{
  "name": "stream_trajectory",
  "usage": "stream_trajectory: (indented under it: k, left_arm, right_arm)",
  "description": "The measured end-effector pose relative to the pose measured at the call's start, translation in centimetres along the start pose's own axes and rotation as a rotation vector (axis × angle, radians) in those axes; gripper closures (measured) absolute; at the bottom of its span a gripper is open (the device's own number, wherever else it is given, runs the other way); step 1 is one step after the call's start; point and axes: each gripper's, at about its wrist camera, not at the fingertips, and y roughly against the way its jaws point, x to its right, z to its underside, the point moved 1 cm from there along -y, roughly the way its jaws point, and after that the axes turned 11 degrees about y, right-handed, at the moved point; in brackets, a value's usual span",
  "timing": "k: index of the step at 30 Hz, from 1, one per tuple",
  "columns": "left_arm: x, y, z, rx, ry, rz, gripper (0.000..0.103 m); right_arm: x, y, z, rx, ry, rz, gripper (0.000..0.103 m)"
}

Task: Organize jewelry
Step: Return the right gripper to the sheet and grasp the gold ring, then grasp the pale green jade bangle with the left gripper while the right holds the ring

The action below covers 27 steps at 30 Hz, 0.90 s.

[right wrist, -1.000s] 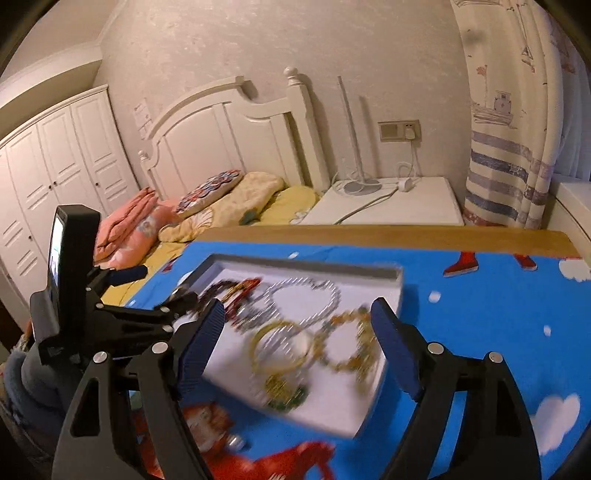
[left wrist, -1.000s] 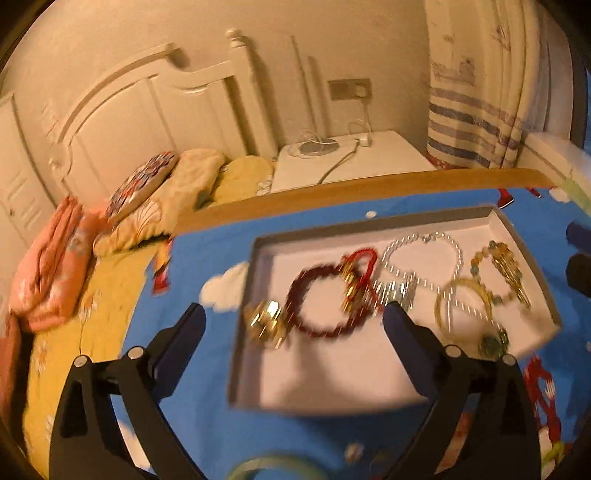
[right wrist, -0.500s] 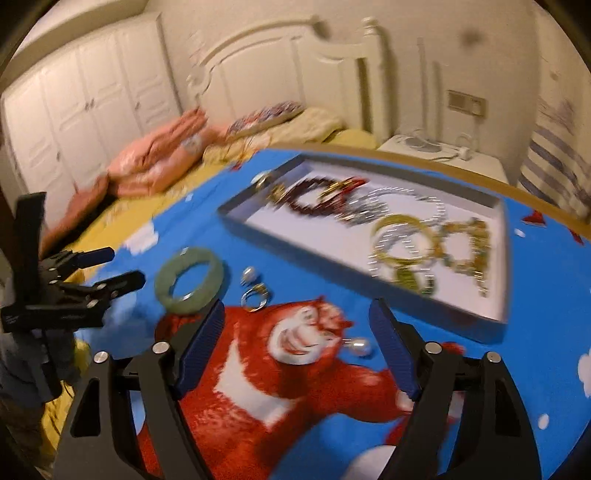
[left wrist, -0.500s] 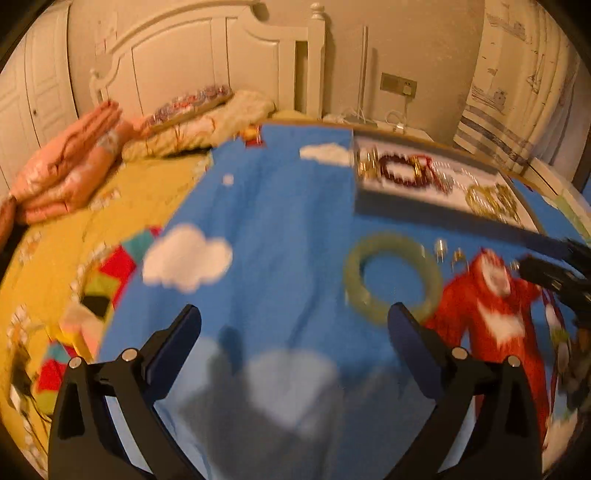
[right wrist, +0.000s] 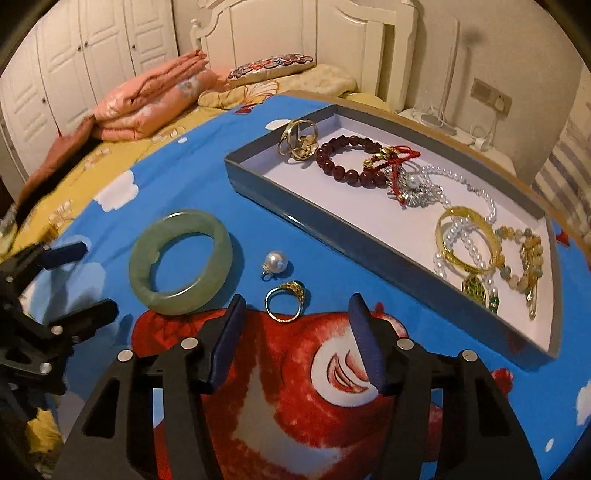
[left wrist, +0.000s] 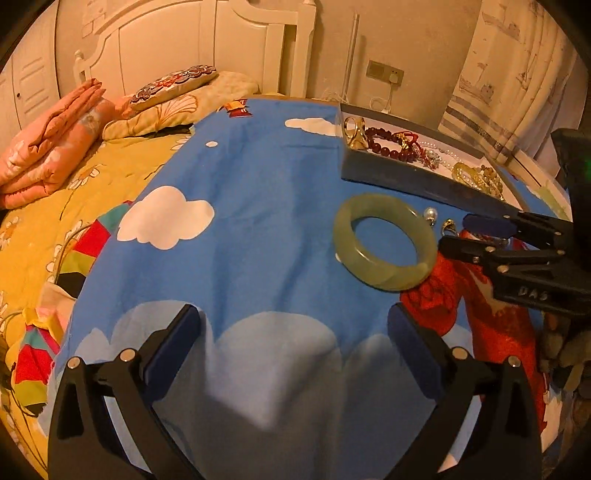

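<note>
Bedroom with white panelled wardrobe doors (right wrist: 74, 48) and a white headboard (right wrist: 295, 33) at the far wall; a bed with a yellow sheet (left wrist: 55, 206), folded pink quilts (right wrist: 147, 99) and an embroidered pillow (right wrist: 269, 66) lies far left; the worktop is covered by a blue cartoon cloth (left wrist: 240, 221) printed with white clouds and a red figure (right wrist: 288, 369).

A shallow grey tray (right wrist: 332, 232) with a white floor sits on the far right of the cloth; inside it, from far to near right: a large gold ring (right wrist: 297, 142), a dark red bead bracelet (right wrist: 347, 162), a red-cord and silver cluster (right wrist: 410, 184), a pearl strand (right wrist: 465, 206), a yellow bangle (right wrist: 467, 236), a mixed-stone bead bracelet (right wrist: 524, 258) and a green pendant (right wrist: 474, 290).

Outside the tray, on the cloth: a jade bangle (right wrist: 181, 262) lying flat at left; a pearl pendant (right wrist: 275, 264) just right of it; a gold ring (right wrist: 286, 301) just nearer than the pendant, apart from both.

Right claw (right wrist: 295, 338): jaws about half apart and closing, nothing gripped; the gold ring lies just beyond the fingertips, untouched.

Left claw (left wrist: 295, 332): jaws wide apart, empty, over bare blue cloth; the jade bangle lies beyond its right finger, clear of it.
</note>
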Motion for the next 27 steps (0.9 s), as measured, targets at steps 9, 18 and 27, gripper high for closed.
stream_trajectory:
  k: [9, 18, 27]
  left_arm:
    - [0.3, -0.4, -0.1, -0.008, -0.023, -0.029, 0.002]
    - [1.3, -0.9, -0.1, -0.03, -0.061, -0.082, 0.002]
    - [3.7, -1.4, -0.7, -0.078, -0.083, -0.019, 0.002]
  right_arm:
    - [-1.1, 0.2, -0.5, 0.016, 0.062, -0.016, 0.081]
    - [0.1, 2.0, 1.3, 0.057, -0.015, -0.037, 0.081]
    - [0.7, 4.3, 3.9, 0.102, -0.083, -0.047, 0.081]
